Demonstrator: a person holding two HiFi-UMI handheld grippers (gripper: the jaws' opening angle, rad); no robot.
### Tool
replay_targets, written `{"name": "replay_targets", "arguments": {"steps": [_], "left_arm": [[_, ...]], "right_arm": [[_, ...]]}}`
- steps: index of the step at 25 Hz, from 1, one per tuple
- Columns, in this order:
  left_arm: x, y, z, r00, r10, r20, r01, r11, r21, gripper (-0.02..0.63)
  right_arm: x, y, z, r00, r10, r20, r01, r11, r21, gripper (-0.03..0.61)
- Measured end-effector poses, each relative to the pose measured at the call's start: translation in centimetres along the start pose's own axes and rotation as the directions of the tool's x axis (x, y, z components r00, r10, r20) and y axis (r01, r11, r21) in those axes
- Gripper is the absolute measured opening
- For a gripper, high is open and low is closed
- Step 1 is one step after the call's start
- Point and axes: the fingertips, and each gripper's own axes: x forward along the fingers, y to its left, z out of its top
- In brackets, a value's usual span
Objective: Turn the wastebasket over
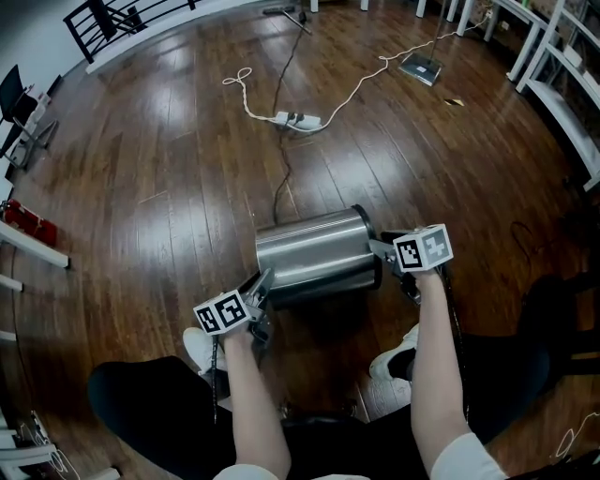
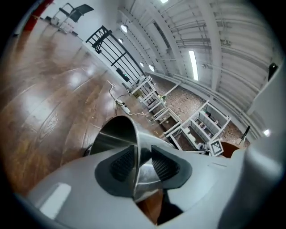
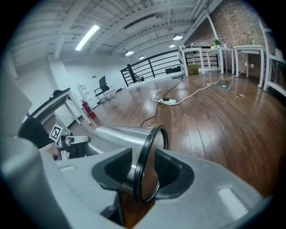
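A brushed-steel wastebasket (image 1: 314, 251) lies on its side just above the wooden floor, held between my two grippers. My left gripper (image 1: 262, 286) is shut on the thin metal rim at its left end. In the left gripper view that rim (image 2: 136, 147) passes between the dark pads (image 2: 123, 163) of the gripper (image 2: 142, 163). My right gripper (image 1: 382, 251) is shut on the black-ringed right end. In the right gripper view the black ring (image 3: 149, 152) sits between the pads (image 3: 167, 170) of the gripper (image 3: 144, 172), with the steel body (image 3: 118, 134) running off to the left.
A white power strip (image 1: 298, 120) with white cable lies on the floor beyond the basket, and a black cable (image 1: 281, 178) runs toward it. White shelving (image 1: 562, 84) stands at the right, a black railing (image 1: 103, 23) at the far left. The person's shoes (image 1: 398, 352) are below the basket.
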Motion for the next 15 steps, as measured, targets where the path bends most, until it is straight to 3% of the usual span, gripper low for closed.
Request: {"name": "replay_targets", "arguments": {"steps": [1, 5, 8, 11, 15], "left_arm": [[0.0, -0.1, 0.1, 1.0, -0.012, 0.008, 0.012, 1.0, -0.013, 0.115], [0.2, -0.3, 0.2, 1.0, -0.022, -0.021, 0.022, 1.0, 0.004, 0.109], [0.1, -0.6, 0.1, 0.997, 0.004, -0.074, 0.001, 0.998, 0.064, 0.11], [0.5, -2.8, 1.4, 0.997, -0.019, -0.074, 0.029, 0.99, 0.14, 0.1], [1.0, -6.2, 4.0, 0.995, -0.057, -0.086, 0.079, 0.956, 0.282, 0.089]], "right_arm": [[0.3, -0.1, -0.3, 1.0, -0.005, -0.009, 0.005, 1.0, 0.002, 0.13], [1.4, -0.4, -1.1, 0.999, 0.024, -0.028, -0.023, 0.999, 0.037, 0.086], [1.4, -0.4, -1.1, 0.999, 0.042, -0.023, -0.041, 0.998, 0.056, 0.069], [0.7, -1.5, -1.1, 1.0, 0.013, -0.02, -0.011, 0.998, 0.066, 0.069], [0.5, -2.3, -2.0, 1.0, 0.01, 0.005, -0.01, 0.992, 0.122, 0.072]]}}
